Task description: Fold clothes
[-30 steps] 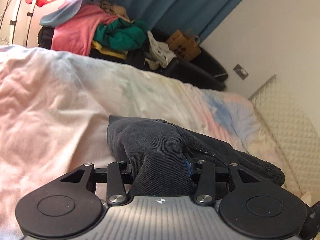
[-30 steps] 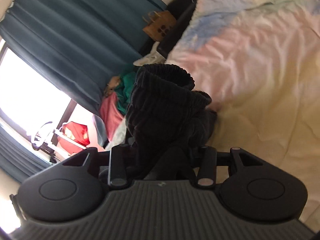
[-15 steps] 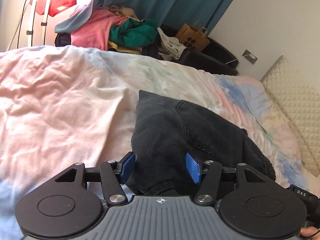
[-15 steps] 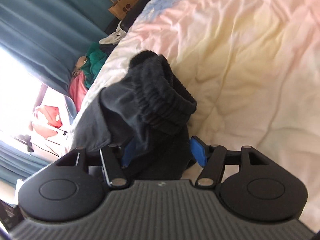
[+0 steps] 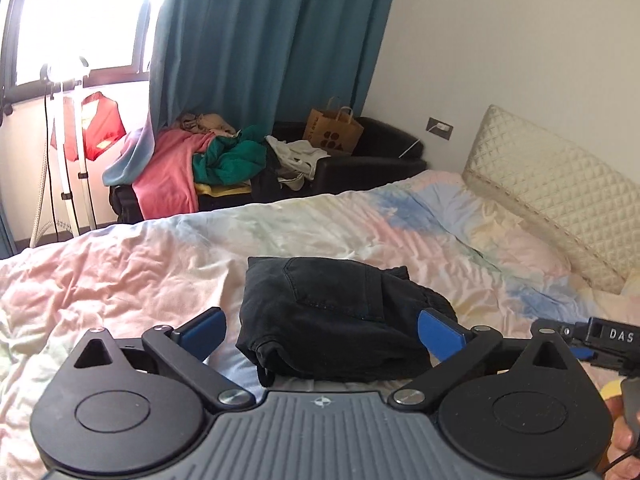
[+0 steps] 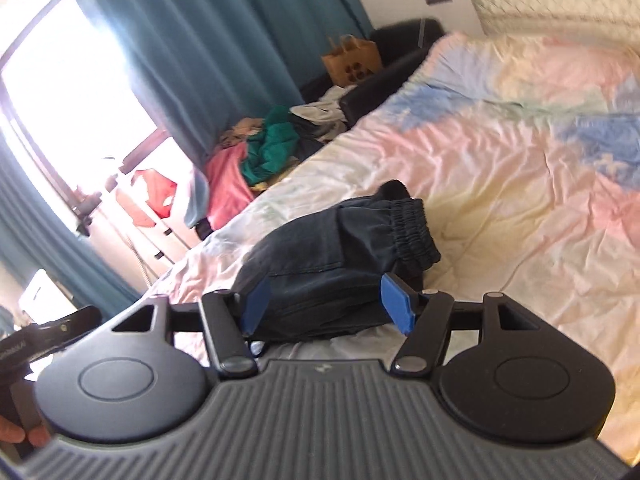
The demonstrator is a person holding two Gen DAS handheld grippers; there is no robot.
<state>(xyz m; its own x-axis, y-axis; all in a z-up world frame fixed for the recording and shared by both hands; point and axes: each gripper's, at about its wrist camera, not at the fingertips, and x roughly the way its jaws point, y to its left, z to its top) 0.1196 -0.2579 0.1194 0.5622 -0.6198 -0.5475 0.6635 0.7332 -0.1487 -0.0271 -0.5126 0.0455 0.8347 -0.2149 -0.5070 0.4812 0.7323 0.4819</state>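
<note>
A folded pair of black trousers (image 5: pixel 336 316) lies on the pastel bedspread (image 5: pixel 120 280). Its back pocket faces up and its elastic waistband (image 6: pixel 412 232) is at the right side. My left gripper (image 5: pixel 320 332) is open, its blue pads wide apart on either side of the bundle's near edge, holding nothing. My right gripper (image 6: pixel 326 304) is also open, with the trousers (image 6: pixel 320 264) lying just beyond its blue pads, and it holds nothing. The right gripper's tip shows at the right edge of the left wrist view (image 5: pixel 592 340).
A black sofa (image 5: pixel 368 164) beyond the bed's far edge carries a pile of pink, green and white clothes (image 5: pixel 224 164) and a brown paper bag (image 5: pixel 332 132). A quilted cream headboard (image 5: pixel 560 196) stands at the right. Teal curtains (image 5: pixel 260 48) and a white stand (image 5: pixel 68 152) are by the window.
Both grippers have opened and let go of the black trousers, which now lie folded on the bed. Both grippers have lifted and pulled back from the bundle.
</note>
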